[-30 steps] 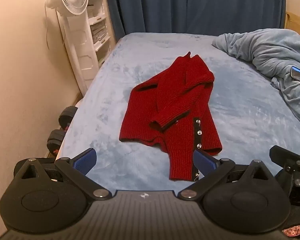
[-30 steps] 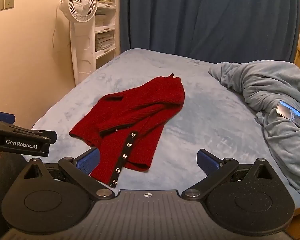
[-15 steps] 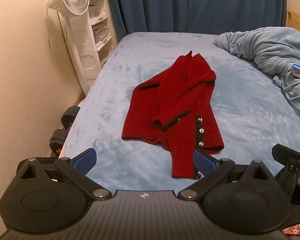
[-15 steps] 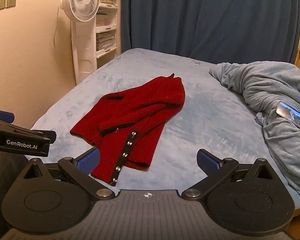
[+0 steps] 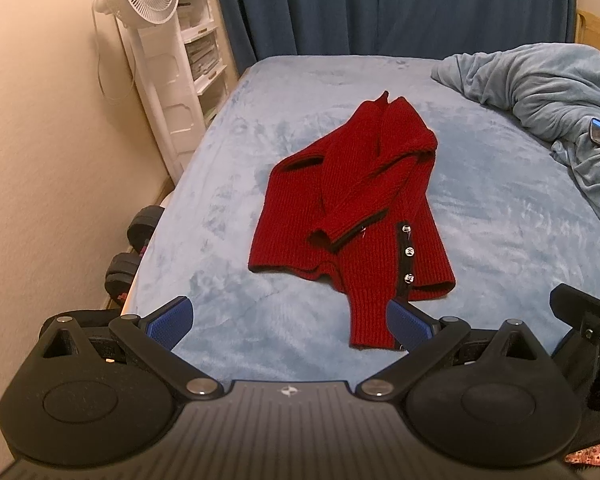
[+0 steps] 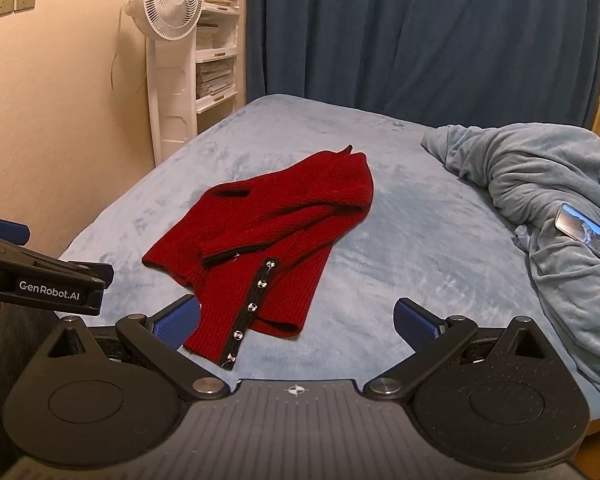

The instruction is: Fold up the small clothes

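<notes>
Claws nearer red cardigan [image 5: 356, 208]; left claw [image 6: 40, 280] reads "GenRobot.AI".

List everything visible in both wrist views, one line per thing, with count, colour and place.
cardigan: one, red knit with dark trim and metal buttons, partly folded mid-bed
bed cover: one, light blue, under the cardigan
blanket: one, grey-blue, bunched at the bed's right side
phone: one, dark, screen lit, lying on the blanket
fan: one, white, standing by the left wall
shelf unit: one, white, behind the fan
curtain: one, dark blue, behind the bed
dumbbell weights: two, black, floor left of bed
left gripper: black, blue pads, open
right gripper: same, open
</notes>
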Available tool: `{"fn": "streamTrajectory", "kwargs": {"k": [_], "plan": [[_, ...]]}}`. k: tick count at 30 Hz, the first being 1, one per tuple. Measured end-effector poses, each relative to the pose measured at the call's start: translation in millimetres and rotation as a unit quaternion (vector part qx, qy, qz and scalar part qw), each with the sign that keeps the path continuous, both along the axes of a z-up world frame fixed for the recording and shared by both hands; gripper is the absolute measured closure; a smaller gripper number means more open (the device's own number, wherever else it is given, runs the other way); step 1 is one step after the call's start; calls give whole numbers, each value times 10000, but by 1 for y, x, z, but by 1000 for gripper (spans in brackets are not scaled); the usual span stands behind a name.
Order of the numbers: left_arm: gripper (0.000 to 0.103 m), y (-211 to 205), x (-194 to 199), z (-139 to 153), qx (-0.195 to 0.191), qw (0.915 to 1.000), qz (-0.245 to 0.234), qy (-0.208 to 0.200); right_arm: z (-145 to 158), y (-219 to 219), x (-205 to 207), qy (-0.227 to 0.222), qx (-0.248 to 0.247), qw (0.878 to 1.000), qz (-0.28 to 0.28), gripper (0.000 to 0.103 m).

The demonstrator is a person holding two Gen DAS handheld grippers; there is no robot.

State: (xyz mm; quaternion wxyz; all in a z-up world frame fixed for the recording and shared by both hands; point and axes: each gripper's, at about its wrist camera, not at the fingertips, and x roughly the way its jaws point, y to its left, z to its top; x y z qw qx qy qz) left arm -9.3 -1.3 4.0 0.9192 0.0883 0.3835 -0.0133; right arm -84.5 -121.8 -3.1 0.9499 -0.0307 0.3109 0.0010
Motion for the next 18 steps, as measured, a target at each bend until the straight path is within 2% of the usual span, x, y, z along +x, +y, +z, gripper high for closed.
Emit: {"fn": "streamTrajectory", "kwargs": {"k": [18], "plan": [[0,-3,-2,-6,30,10000,-59,67,-6,2,2,110,-63,9999,24,1]]}}
